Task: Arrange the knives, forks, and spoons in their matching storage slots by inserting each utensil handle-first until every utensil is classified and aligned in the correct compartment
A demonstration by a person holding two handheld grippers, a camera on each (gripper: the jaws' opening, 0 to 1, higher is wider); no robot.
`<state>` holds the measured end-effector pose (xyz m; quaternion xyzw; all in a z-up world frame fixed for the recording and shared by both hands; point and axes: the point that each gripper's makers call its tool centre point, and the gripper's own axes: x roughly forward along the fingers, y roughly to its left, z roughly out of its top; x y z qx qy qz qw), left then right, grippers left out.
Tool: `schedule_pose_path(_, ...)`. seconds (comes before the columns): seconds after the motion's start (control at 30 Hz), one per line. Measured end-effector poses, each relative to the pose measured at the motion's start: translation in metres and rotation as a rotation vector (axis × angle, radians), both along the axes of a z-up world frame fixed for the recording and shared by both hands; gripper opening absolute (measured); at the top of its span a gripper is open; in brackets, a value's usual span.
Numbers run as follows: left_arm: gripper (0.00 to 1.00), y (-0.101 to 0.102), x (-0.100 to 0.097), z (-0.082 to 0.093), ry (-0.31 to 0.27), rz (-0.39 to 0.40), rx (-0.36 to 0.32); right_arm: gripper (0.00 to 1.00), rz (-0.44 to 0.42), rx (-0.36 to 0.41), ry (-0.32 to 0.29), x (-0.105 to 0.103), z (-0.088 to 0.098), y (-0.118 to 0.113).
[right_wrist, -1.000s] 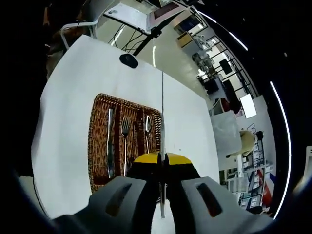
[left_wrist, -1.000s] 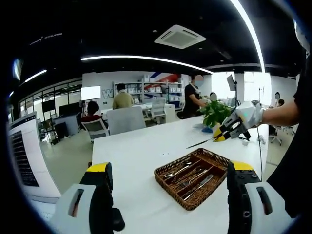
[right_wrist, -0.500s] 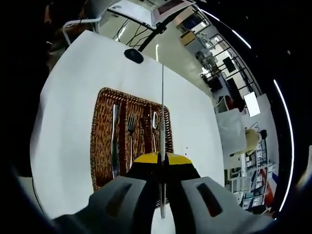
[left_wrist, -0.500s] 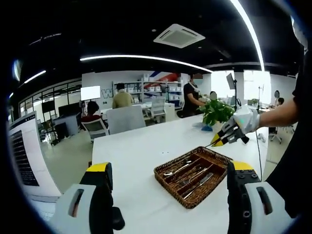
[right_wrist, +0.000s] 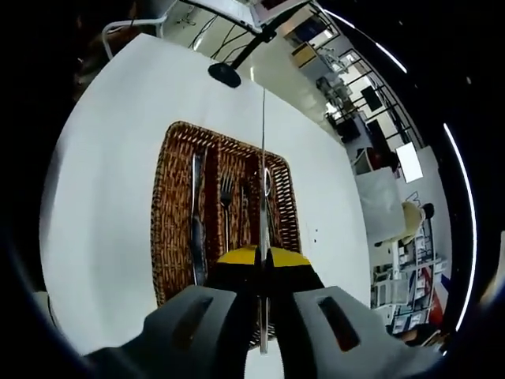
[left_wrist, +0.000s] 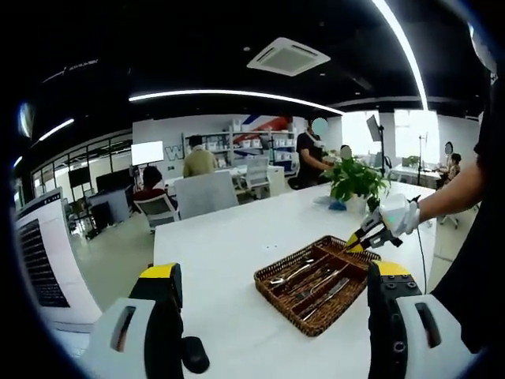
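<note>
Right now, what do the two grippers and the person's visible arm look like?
The left gripper has pale grey bodies with dark slots, black jaws and yellow tips. The right gripper matches: grey shells, black jaws, a yellow band at the front. In the left gripper view, the right gripper is white with yellow-black tips, and behind it the forearm is bare, with dark clothing beside it.

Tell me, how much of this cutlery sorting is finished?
Mostly done, it seems. A silver knife, fork and spoon already lie in separate slots of the brown woven wicker tray. The right hand-held gripper is shut on a thin silver utensil, edge-on, held over the tray. Left: setting it in its slot. The left hand-held gripper is open.
</note>
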<state>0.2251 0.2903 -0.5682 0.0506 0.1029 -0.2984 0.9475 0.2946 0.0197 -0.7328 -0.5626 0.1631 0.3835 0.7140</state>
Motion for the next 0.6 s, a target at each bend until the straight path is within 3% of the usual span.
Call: schedule_pose_path(0.6,1.00,0.016,-0.014,-0.001,-0.001,0.053,-0.012,0.01,0.001,-0.064,0.132,-0.007,-0.067,0.004)
